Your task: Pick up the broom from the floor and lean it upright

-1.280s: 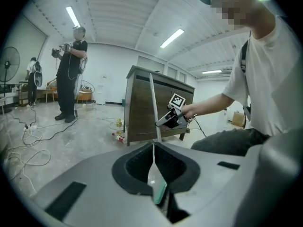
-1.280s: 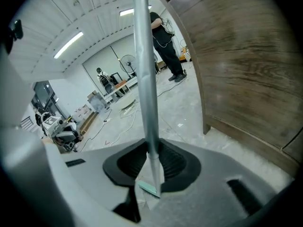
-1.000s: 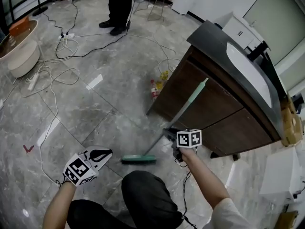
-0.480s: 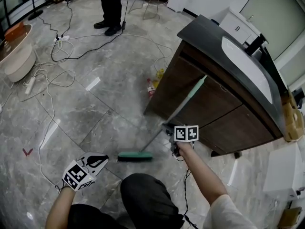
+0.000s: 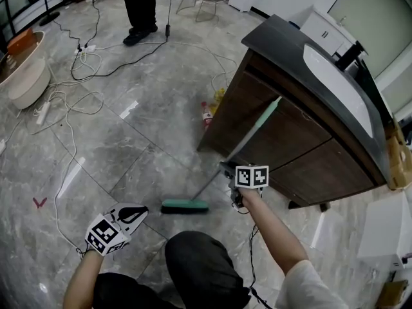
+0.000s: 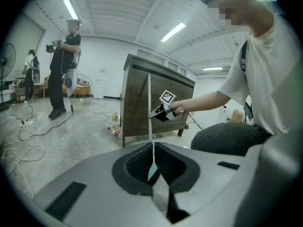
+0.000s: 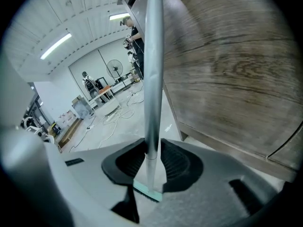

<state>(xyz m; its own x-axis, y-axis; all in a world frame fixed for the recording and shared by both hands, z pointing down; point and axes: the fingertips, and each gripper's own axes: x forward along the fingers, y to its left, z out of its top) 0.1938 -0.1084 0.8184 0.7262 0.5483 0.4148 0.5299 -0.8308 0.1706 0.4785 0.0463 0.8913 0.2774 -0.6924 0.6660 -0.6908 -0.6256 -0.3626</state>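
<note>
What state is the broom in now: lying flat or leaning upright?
Leaning upright. The broom stands with its green head on the floor and its handle top against the wooden cabinet.

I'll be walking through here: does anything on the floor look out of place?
Yes: a bottle lies on its side by the cabinet corner, and loose cables sprawl across the floor.

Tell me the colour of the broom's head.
Teal green; the broom head shows best in the head view.
</note>
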